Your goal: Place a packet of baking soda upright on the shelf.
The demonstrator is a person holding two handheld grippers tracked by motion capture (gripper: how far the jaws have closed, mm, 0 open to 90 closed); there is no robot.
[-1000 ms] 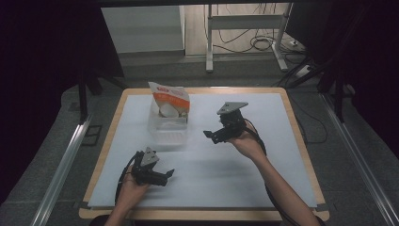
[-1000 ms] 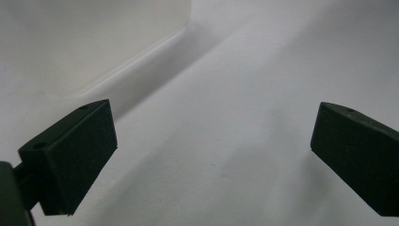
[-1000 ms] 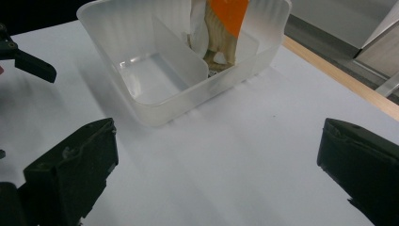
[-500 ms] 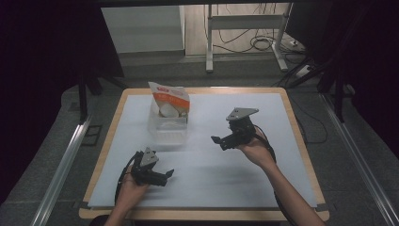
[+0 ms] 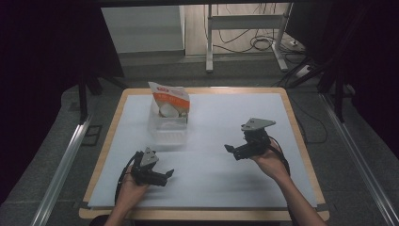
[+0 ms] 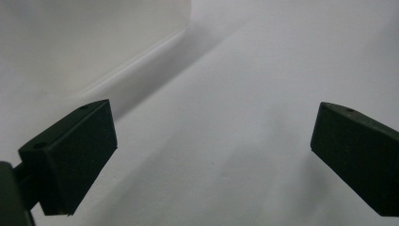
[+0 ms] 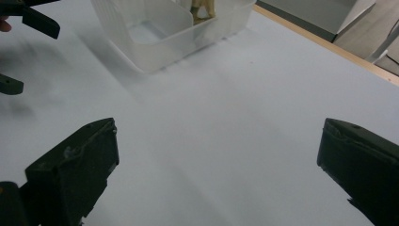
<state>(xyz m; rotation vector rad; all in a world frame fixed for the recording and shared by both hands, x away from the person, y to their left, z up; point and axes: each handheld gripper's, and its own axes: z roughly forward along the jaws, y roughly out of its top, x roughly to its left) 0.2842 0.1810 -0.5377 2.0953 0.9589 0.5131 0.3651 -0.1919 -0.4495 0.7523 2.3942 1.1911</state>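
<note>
Pouch (image 5: 169, 100) standing in the clear bin (image 5: 167, 128) near the tabletop's far left edge. Left gripper (image 5: 165, 175) and right gripper (image 5: 229, 149) both gaping, empty, well apart from it. Seemingly between steps; next, reaching toward the bin.

Pouch (image 5: 169, 100) print too small to read.
</note>
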